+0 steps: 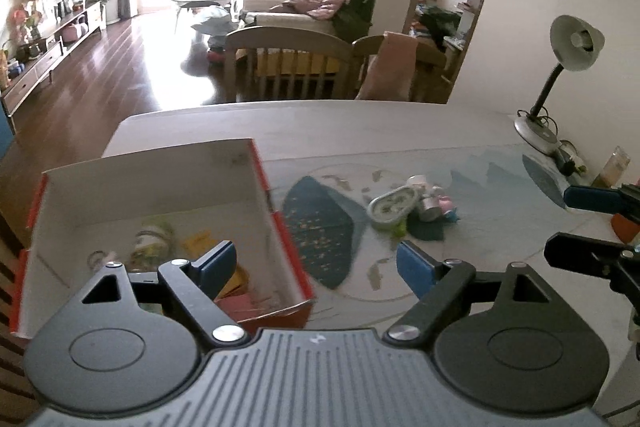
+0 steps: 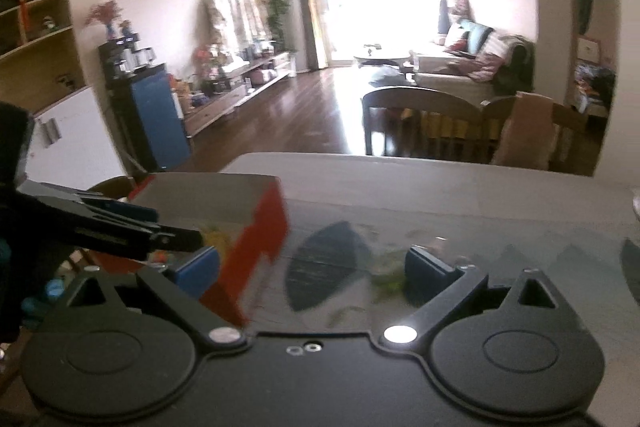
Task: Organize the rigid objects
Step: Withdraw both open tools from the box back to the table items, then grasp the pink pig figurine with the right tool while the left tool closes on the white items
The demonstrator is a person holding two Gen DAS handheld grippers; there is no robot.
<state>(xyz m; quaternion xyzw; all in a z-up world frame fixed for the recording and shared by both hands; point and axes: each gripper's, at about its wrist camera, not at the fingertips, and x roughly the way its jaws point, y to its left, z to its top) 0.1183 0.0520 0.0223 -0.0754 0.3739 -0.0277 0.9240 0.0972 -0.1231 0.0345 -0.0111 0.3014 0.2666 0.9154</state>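
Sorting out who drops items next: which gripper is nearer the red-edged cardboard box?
Left. The left gripper hangs over the box's near right corner, one finger above its inside. The right gripper sits further right, the box's red corner by its left finger. Both are open and empty.

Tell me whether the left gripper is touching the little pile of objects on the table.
Apart. The left wrist view shows the left gripper open and empty, with bare tablecloth between its fingertips and the pile of small objects, which lies further along the table.
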